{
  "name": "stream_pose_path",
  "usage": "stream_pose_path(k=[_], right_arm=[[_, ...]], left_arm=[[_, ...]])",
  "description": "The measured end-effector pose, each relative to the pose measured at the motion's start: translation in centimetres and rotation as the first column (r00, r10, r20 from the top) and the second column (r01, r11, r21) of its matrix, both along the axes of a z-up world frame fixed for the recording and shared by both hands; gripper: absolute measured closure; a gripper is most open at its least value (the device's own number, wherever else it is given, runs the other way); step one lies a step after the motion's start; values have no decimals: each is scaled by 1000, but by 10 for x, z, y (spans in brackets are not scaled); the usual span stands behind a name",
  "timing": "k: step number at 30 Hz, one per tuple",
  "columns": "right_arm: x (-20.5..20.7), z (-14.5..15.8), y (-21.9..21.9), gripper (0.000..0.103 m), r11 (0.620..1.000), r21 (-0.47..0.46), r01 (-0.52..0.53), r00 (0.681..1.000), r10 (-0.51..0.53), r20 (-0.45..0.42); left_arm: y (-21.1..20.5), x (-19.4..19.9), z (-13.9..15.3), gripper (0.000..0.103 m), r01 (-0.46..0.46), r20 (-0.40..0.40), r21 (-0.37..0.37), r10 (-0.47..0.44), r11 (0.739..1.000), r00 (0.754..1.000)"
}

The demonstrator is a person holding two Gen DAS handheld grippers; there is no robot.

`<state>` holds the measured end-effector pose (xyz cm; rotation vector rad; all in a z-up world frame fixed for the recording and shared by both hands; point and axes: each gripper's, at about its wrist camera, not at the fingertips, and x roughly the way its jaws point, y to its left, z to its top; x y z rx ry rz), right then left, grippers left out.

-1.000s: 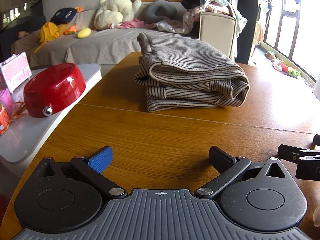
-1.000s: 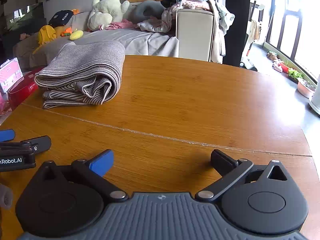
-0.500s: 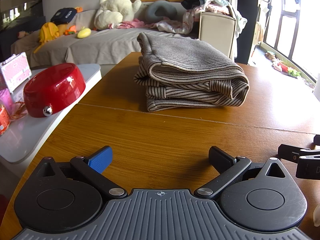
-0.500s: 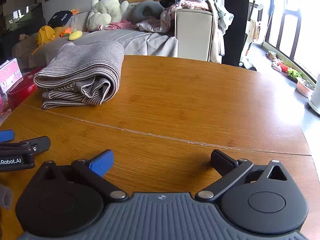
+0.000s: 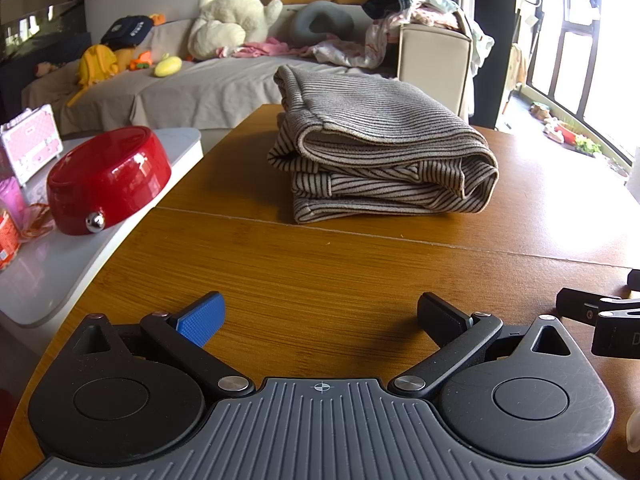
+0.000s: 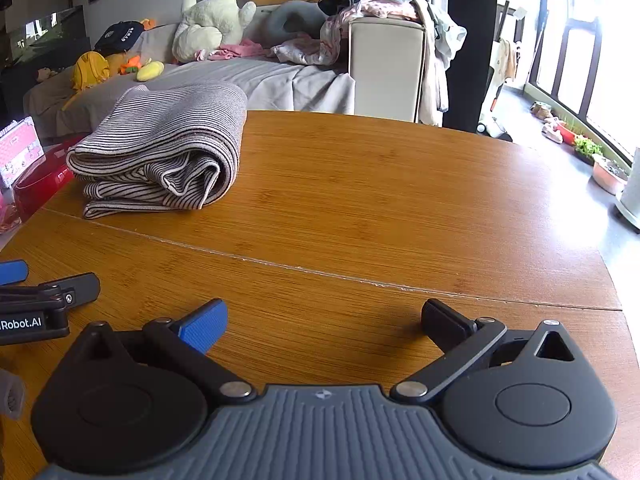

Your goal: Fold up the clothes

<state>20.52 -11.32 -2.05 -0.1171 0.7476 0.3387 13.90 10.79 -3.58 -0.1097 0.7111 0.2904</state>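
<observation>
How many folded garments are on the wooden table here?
1: the striped garment lies folded at the table's far left side, ahead of the open left tool. None appears hidden.

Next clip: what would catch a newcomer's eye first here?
The folded grey-and-black striped knit garment sits alone at the far left of the round wooden table. A glossy red bowl rests on the white side table beside it. Both grippers, left gripper and right gripper, sit low near the table's edge, jaws open and empty.
</observation>
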Motion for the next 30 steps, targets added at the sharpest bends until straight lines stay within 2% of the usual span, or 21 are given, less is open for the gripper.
stream_pose_path(k=[30], right_arm=[[-1, 2, -1, 0, 1000, -1, 4, 1000, -4, -2]], left_arm=[[-1, 1, -1, 0, 3, 1, -3, -3, 1000, 1000]])
